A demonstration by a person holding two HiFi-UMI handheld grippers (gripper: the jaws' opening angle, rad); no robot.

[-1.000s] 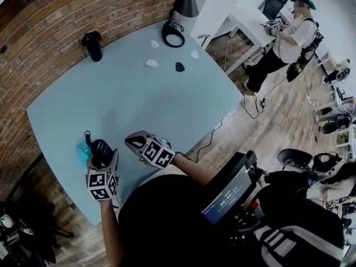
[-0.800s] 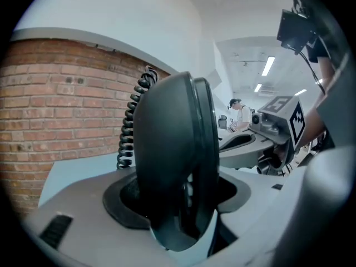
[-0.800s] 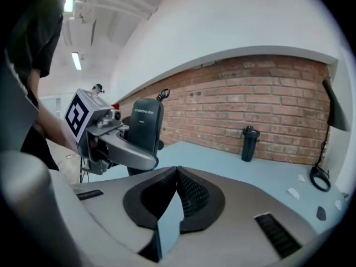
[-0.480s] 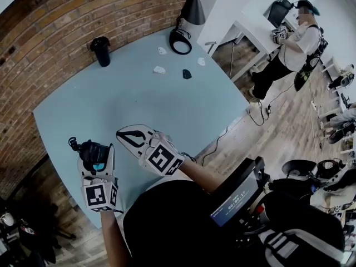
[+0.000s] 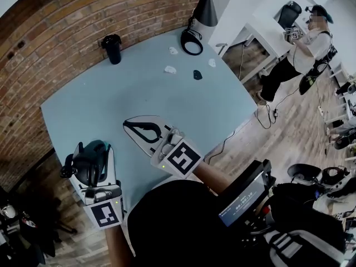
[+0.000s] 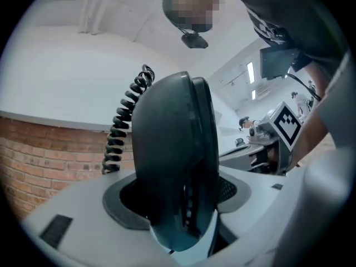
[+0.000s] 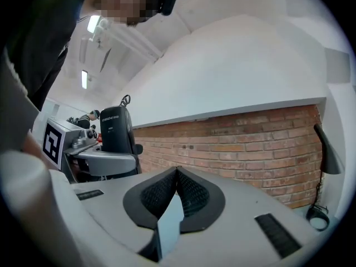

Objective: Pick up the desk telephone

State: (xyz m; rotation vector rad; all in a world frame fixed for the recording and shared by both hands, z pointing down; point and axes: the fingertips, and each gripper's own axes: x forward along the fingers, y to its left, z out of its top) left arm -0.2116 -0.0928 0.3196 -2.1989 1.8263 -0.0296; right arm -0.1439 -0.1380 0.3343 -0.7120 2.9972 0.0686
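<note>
The desk telephone (image 5: 87, 164) is a black unit with a coiled cord (image 6: 124, 121). My left gripper (image 5: 84, 159) is shut on it and holds it up off the light blue table (image 5: 167, 102) at the near left corner. In the left gripper view the phone's black body (image 6: 172, 149) stands upright between the jaws and fills the middle. My right gripper (image 5: 136, 129) hovers just to the right of it, shut and empty, its pads (image 7: 192, 196) pressed together. The right gripper view shows the phone (image 7: 117, 129) in the left gripper off to the left.
A black cylinder (image 5: 112, 48) stands at the table's far edge by the brick wall (image 5: 83, 15). A lamp with a ring base (image 5: 193, 40) and a few small white and black pieces (image 5: 170, 69) lie at the far right. A person (image 5: 303, 43) stands beyond a white desk.
Both grippers have risen toward the head camera. The telephone has come up with the left gripper, away from the table. The right gripper stays shut.
</note>
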